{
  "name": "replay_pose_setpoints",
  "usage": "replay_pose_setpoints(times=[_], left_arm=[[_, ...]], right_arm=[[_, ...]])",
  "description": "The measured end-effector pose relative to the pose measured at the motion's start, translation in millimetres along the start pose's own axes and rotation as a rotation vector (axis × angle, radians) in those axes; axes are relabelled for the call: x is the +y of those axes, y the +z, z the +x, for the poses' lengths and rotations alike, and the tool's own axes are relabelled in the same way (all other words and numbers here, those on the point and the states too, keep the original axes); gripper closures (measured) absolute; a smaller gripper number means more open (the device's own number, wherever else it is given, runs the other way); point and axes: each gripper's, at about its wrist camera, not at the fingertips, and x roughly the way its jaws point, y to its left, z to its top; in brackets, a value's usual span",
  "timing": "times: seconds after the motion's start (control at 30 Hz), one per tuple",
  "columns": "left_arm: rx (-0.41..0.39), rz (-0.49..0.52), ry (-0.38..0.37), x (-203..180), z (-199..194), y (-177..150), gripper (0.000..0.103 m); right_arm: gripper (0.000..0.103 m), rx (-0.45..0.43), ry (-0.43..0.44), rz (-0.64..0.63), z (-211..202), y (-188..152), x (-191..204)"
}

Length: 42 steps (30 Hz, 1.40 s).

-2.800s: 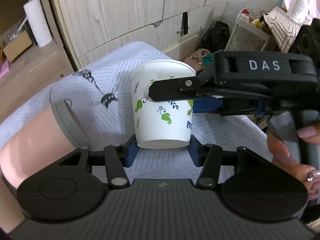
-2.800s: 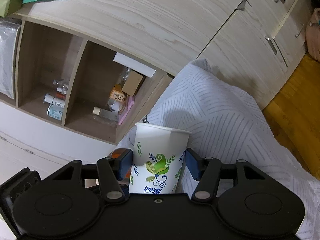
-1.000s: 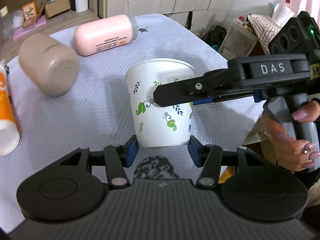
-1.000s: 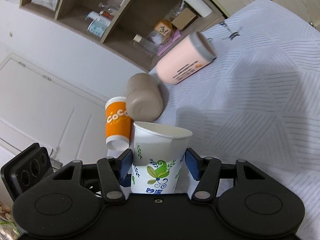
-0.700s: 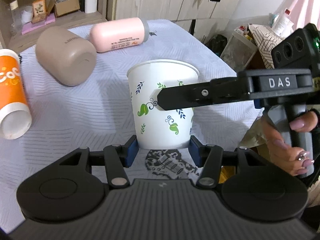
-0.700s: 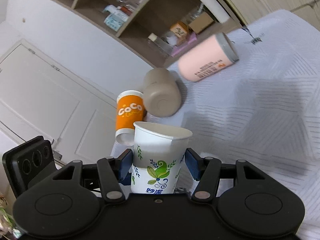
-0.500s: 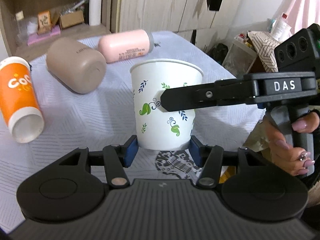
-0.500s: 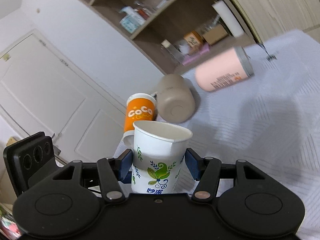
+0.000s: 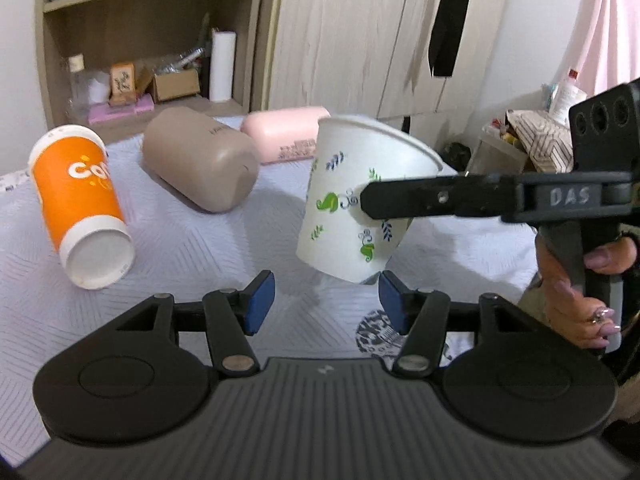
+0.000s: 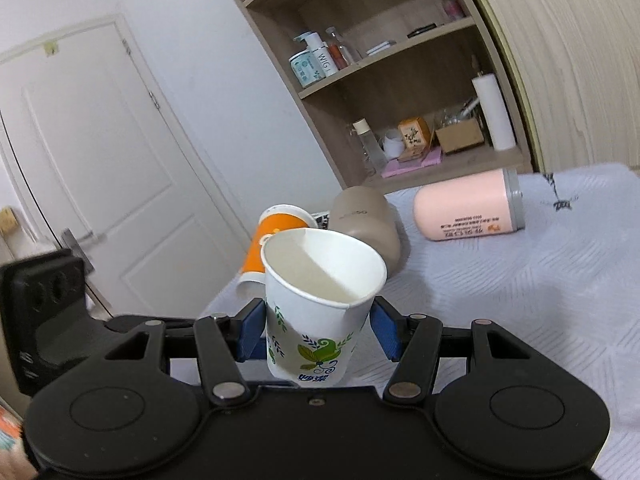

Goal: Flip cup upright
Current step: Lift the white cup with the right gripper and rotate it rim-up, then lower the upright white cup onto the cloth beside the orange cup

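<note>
A white paper cup with green and blue leaf print (image 9: 360, 204) is mouth-up and tilted, a little above the grey-white cloth. My right gripper (image 10: 318, 334) is shut on its lower wall; the cup (image 10: 320, 304) shows its empty inside in the right wrist view. In the left wrist view the right gripper's black finger (image 9: 432, 200) crosses the cup's side. My left gripper (image 9: 326, 300) is open and empty, its blue pads just in front of and below the cup's base, not touching it.
An orange and white cup (image 9: 80, 204) lies on its side at the left. A taupe tumbler (image 9: 200, 164) and a pink tumbler (image 9: 288, 136) lie on their sides behind. The cloth-covered table (image 9: 200, 248) ends near a shelf unit (image 9: 132, 48) and cabinets.
My left gripper has opened and let go of the cup, and drawn back a little. The cup now tilts in my right gripper alone. The views have swung up toward the shelves.
</note>
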Motion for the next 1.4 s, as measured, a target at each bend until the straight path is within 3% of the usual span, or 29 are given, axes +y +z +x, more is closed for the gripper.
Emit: replay_pose_setpoints(times=[0.2, 0.43, 0.67, 0.8, 1.0, 1.2, 1.4], left_arm=[[-0.059, 0.045, -0.018, 1.1, 2.8, 6.0, 0.047], [-0.072, 0.119, 0.054, 2.4, 29.4, 15.0, 0.049], [-0.094, 0.135, 0.078, 6.2, 43.4, 18.1, 0.054], [-0.094, 0.158, 0.097, 6.5, 51.9, 17.6, 0.054], [-0.089, 0.168, 0.099, 6.2, 57.6, 18.1, 0.058], [-0.071, 0.159, 0.117, 7.3, 60.6, 18.0, 0.061], [-0.048, 0.165, 0.129, 8.0, 58.9, 11.3, 0.061]], right_arm=[[0.040, -0.002, -0.065, -0.102, 12.7, 6.1, 2.7], [0.040, 0.079, -0.155, -0.253, 35.2, 24.7, 8.4], [0.040, 0.065, -0.244, -0.382, 43.6, 22.4, 20.2], [0.040, 0.078, -0.192, -0.326, 52.6, 23.2, 12.2], [0.040, 0.102, -0.233, -0.340, 63.5, 25.2, 12.8], [0.040, 0.148, -0.329, -0.376, 75.0, 28.8, 20.7], [0.038, 0.165, -0.308, -0.429, 77.9, 24.6, 28.2]])
